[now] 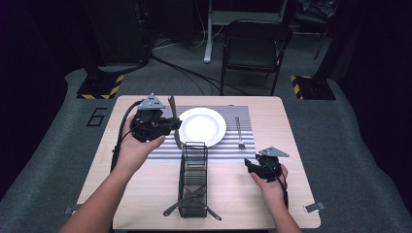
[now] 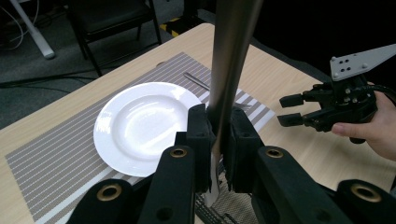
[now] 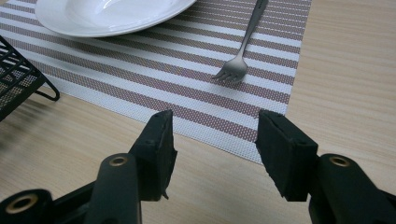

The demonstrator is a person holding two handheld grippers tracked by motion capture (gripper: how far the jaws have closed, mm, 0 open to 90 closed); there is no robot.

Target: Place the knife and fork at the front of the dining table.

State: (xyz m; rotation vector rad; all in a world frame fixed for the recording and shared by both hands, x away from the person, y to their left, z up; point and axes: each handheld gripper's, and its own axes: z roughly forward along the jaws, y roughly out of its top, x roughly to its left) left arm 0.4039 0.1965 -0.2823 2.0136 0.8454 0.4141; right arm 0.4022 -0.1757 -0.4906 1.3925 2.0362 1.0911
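Observation:
My left gripper (image 1: 167,125) (image 2: 217,135) is shut on a metal table knife (image 1: 173,121) (image 2: 231,56). It holds the knife nearly upright, above the left edge of the white plate (image 1: 201,126) (image 2: 140,126). The plate (image 3: 107,18) rests on a striped placemat (image 1: 243,145) (image 2: 46,158) (image 3: 140,70). A fork (image 1: 239,131) (image 2: 201,83) (image 3: 238,65) lies on the mat right of the plate. My right gripper (image 1: 248,165) (image 3: 215,140) (image 2: 292,109) stands open low over the bare wood at the mat's near right corner, with nothing between its jaws.
A black wire cutlery caddy (image 1: 193,179) (image 3: 18,70) stands at the front middle of the table (image 1: 145,194), with more utensils (image 1: 187,204) sticking out at its near end. Beyond the table stands a folding chair (image 1: 255,48).

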